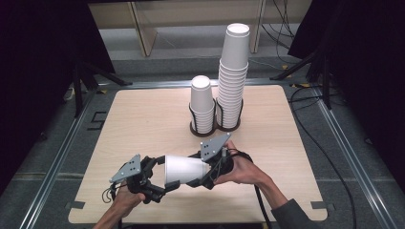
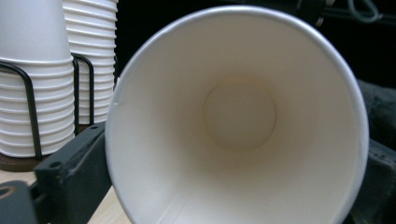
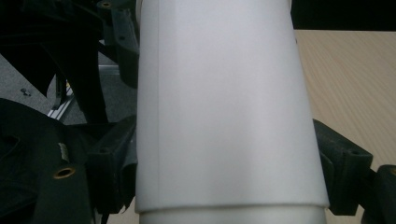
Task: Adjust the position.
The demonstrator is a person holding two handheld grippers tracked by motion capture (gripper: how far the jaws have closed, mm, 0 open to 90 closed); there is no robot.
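Near the table's (image 1: 143, 114) front edge, seen from the high view, a white paper cup (image 1: 185, 168) lies sideways between both grippers, well in front of the cup holder (image 1: 215, 126) with its two stacks. Left gripper (image 1: 157, 183) clamps the rim end; right gripper (image 1: 205, 171) clamps the base end.

Left gripper view: the cup's (image 2: 238, 116) open mouth faces the camera, jaws pressing both sides.

Right gripper view: jaws squeeze the cup's (image 3: 224, 107) wall.

paper cup (image 1: 185, 168) | white, empty | lying sideways, off the table | near front edge, between both tongs
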